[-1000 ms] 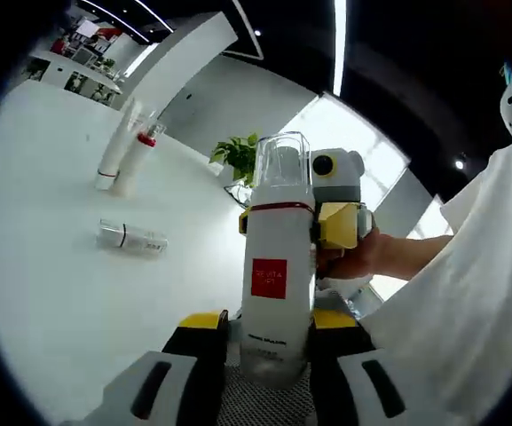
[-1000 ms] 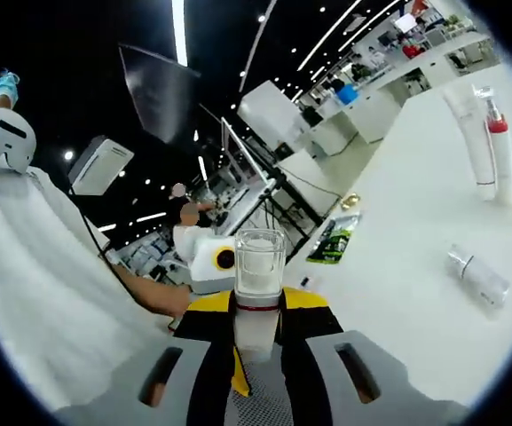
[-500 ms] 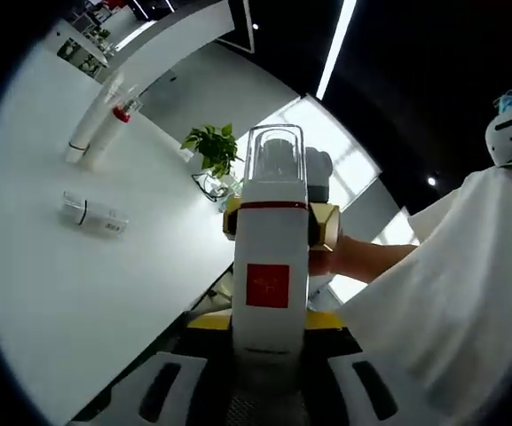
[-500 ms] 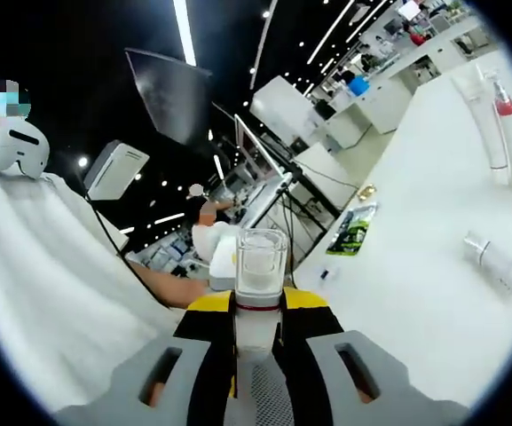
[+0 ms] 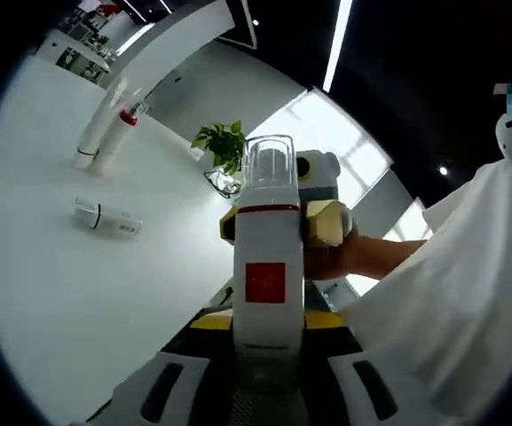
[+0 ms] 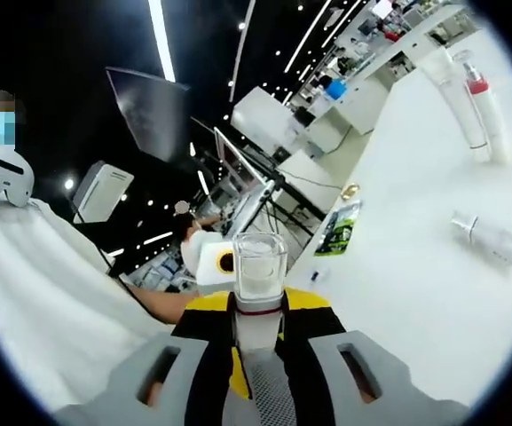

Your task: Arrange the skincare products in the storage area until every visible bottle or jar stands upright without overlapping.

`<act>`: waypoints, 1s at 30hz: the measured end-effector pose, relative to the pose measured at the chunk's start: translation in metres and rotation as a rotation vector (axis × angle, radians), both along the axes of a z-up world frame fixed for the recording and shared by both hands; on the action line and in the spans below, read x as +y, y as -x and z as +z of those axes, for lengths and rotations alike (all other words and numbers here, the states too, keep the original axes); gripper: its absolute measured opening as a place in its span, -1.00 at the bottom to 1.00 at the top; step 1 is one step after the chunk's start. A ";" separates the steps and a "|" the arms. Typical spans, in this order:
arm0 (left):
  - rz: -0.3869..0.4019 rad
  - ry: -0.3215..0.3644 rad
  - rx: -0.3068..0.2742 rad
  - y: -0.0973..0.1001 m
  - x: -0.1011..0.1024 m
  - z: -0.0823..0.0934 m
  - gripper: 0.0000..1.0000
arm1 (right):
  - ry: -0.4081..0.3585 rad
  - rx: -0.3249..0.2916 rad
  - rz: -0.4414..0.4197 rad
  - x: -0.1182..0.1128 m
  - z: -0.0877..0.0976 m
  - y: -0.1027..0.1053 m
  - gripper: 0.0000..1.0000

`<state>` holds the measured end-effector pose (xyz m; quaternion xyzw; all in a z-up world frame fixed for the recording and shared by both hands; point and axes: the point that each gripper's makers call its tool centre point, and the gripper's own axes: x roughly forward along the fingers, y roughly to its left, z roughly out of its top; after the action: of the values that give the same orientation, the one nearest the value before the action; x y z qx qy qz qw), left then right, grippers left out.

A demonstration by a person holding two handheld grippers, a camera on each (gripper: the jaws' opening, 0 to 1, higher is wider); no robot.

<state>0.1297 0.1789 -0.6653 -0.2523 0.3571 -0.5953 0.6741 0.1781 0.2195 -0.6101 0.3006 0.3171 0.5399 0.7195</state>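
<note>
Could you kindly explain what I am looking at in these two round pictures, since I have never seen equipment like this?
A person holds a handheld claw in each hand, and a fisheye camera rides on each. In the left gripper view, the left claw grips a white bottle with a clear cap; the right claw grips it higher up. The right gripper view looks along the right claw at that cap. On the white table, a small bottle lies on its side, and a tube and a red-topped bottle stand beyond.

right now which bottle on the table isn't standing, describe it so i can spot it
On the white table, look short of the two tall upright products, a white tube and a red-collared pump bottle. The small clear bottle with a dark band lies alone on its side, the only one down.
</note>
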 end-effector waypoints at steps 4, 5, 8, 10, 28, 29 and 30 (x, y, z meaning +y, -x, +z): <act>0.029 -0.022 0.004 -0.005 0.003 -0.004 -0.50 | 0.004 0.044 -0.065 0.001 -0.008 -0.007 -0.58; 0.036 -0.035 0.006 -0.006 0.004 -0.006 -0.50 | 0.012 0.054 -0.079 0.001 -0.010 -0.008 -0.58; 0.057 -0.055 0.002 -0.010 0.005 -0.010 -0.50 | 0.031 0.056 -0.109 0.003 -0.013 -0.012 -0.57; 0.074 -0.060 0.010 -0.014 0.007 -0.011 -0.51 | 0.050 0.068 -0.145 0.003 -0.017 -0.017 -0.56; 0.242 -0.327 -0.220 -0.046 0.033 -0.031 -0.54 | 0.154 0.144 -0.319 0.011 -0.034 -0.039 -0.58; 0.240 -0.323 -0.217 -0.045 0.032 -0.031 -0.54 | 0.171 0.113 -0.306 0.011 -0.033 -0.039 -0.59; 0.218 -0.298 -0.200 -0.042 0.030 -0.030 -0.54 | 0.162 0.090 -0.272 0.014 -0.028 -0.036 -0.59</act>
<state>0.1720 0.2089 -0.6956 -0.1265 0.3431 -0.4816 0.7964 0.2144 0.2340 -0.6378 0.3058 0.3480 0.3962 0.7928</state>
